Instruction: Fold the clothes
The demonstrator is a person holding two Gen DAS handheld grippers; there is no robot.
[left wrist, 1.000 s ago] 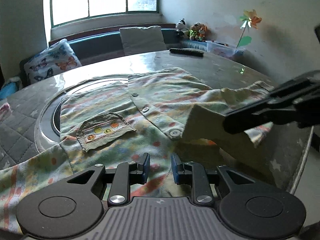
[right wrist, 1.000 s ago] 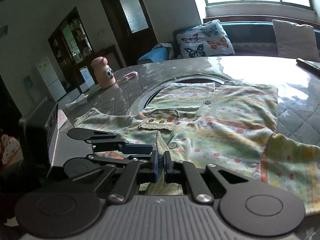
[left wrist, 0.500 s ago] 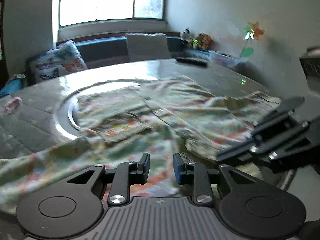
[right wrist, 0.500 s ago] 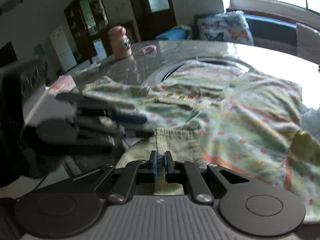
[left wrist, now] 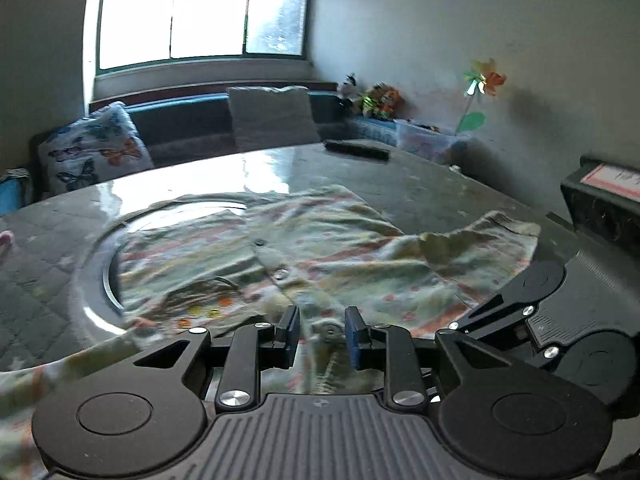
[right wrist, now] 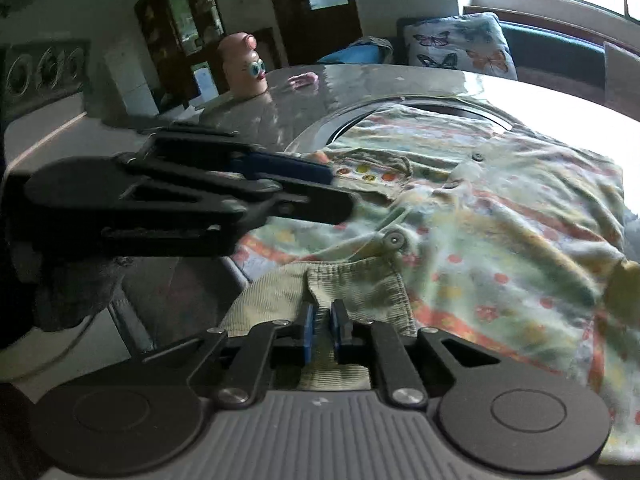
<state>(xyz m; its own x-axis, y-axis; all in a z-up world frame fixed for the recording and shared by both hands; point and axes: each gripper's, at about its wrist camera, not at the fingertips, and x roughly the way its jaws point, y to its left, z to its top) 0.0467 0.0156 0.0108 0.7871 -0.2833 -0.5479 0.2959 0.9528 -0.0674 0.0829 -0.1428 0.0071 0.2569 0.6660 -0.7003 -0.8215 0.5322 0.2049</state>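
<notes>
The right tongs (right wrist: 321, 330) are pinching the shirt's (right wrist: 500, 216) ribbed hem, lifting it to turn it over; the left tongs (left wrist: 321, 334) are hovering spread above the shirt lying on the worktop (left wrist: 420, 184).

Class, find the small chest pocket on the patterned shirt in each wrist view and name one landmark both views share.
Left wrist view: the chest pocket sits lower left of centre, just above the left finger.
Right wrist view: it lies upper centre, past the other hand-held gripper.
Shared landmark: the butterfly cushion behind the table.
</notes>
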